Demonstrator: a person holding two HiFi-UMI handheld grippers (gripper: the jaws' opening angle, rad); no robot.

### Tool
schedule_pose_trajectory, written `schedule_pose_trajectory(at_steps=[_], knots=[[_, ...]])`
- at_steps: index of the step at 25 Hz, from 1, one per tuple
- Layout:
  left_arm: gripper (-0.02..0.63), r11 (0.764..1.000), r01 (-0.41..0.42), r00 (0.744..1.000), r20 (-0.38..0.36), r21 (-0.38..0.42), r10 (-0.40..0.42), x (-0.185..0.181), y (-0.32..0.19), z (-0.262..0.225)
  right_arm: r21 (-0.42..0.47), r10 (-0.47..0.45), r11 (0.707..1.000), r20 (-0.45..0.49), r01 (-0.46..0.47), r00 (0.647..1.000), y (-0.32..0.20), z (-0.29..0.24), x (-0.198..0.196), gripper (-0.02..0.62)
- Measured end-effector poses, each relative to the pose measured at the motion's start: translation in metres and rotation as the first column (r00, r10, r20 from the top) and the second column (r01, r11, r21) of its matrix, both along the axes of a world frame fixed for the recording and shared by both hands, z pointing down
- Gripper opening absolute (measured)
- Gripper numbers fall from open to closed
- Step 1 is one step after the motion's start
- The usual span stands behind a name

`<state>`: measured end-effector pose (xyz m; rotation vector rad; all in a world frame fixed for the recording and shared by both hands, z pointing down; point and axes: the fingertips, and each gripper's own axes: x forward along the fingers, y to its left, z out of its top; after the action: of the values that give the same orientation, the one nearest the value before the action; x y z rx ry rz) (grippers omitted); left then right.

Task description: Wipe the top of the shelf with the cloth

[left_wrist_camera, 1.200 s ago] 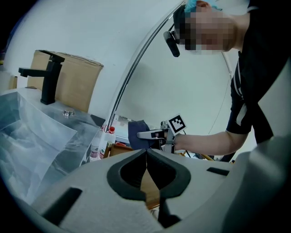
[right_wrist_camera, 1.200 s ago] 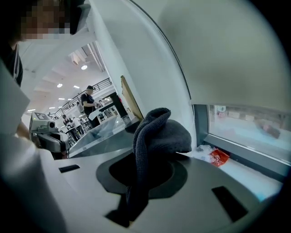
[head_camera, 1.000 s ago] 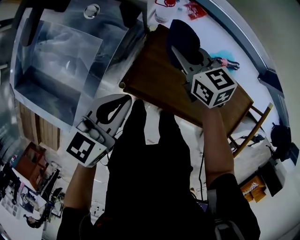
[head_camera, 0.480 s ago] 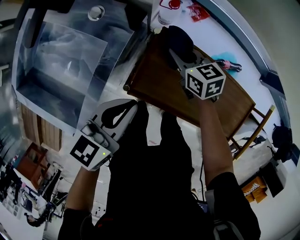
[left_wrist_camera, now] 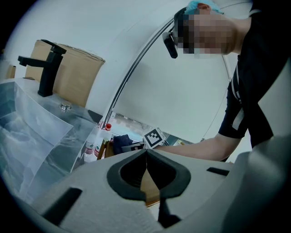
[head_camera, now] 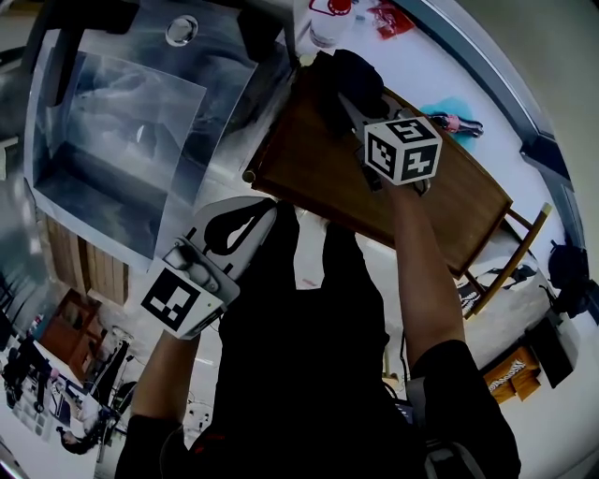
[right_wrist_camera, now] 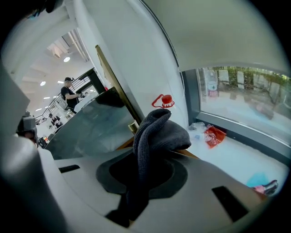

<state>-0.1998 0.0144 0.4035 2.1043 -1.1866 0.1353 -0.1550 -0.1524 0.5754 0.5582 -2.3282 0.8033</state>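
The dark grey knitted cloth (right_wrist_camera: 157,132) is bunched into a rounded wad. It is clamped between the closed jaws of the right gripper (right_wrist_camera: 138,179) and presses on the brown wooden shelf top (head_camera: 318,173) at its far corner, upper centre of the head view. That corner borders the stainless steel sink (head_camera: 112,122) and a clear bottle with a red cap (head_camera: 326,21). Bare wood extends toward the lower right. The left gripper (head_camera: 248,217) hangs off the shelf's near edge, jaws closed on nothing. The right gripper has advanced toward the far corner within the last second.
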Motion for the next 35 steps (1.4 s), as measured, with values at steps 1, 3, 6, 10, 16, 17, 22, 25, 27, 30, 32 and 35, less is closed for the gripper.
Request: schedule_pose_trajectory(at_steps=[1,3,6,10,16,17,22,25,27,30,32,35], knots=[[0.02,1.0,-0.004,1.0,0.001,-0.001,0.004,0.001,-0.001,0.0,-0.001,0.008,1.0,-0.003,-0.008,1.0,-0.002,0.0,0.003,0.057],[0.02,1.0,-0.009,1.0,0.001,-0.001,0.009,0.002,-0.002,0.0,0.0,0.02,1.0,-0.01,-0.02,1.0,-0.004,0.001,0.009,0.057],[0.02,1.0,-0.015,1.0,0.003,0.003,0.015,0.006,-0.005,-0.002,-0.002,0.036,0.999,-0.016,-0.036,0.999,-0.006,0.002,0.02,0.057],[0.02,1.0,-0.029,1.0,0.003,0.009,0.029,0.013,-0.008,-0.003,-0.008,0.055,0.998,-0.025,-0.056,0.998,-0.008,0.003,0.034,0.057],[0.02,0.998,-0.055,0.999,0.0,0.015,0.055,0.032,-0.015,-0.006,-0.015,0.087,0.996,-0.042,-0.088,0.995,-0.012,0.003,0.063,0.057],[0.02,0.998,-0.06,0.998,-0.001,0.017,0.06,0.036,-0.017,-0.007,-0.016,0.093,0.995,-0.046,-0.094,0.995,-0.012,0.003,0.069,0.057],[0.02,0.996,-0.091,0.996,-0.004,0.027,0.091,0.055,-0.023,-0.013,-0.027,0.133,0.99,-0.063,-0.135,0.989,-0.014,0.002,0.1,0.057],[0.02,0.994,-0.101,0.995,-0.001,0.033,0.101,0.065,-0.028,-0.016,-0.032,0.151,0.988,-0.071,-0.154,0.986,-0.014,0.003,0.118,0.057],[0.02,0.993,-0.11,0.994,0.002,0.037,0.11,0.073,-0.03,-0.018,-0.033,0.163,0.986,-0.074,-0.166,0.984,-0.014,0.003,0.129,0.057],[0.02,0.991,-0.128,0.992,0.004,0.039,0.128,0.086,-0.033,-0.019,-0.033,0.183,0.982,-0.076,-0.186,0.98,-0.015,0.003,0.145,0.057],[0.02,0.989,-0.14,0.99,0.005,0.041,0.14,0.095,-0.035,-0.019,-0.033,0.193,0.98,-0.077,-0.196,0.978,-0.016,0.003,0.156,0.057],[0.02,0.987,-0.157,0.988,0.005,0.043,0.157,0.108,-0.037,-0.021,-0.032,0.209,0.977,-0.08,-0.212,0.975,-0.017,0.003,0.171,0.057]])
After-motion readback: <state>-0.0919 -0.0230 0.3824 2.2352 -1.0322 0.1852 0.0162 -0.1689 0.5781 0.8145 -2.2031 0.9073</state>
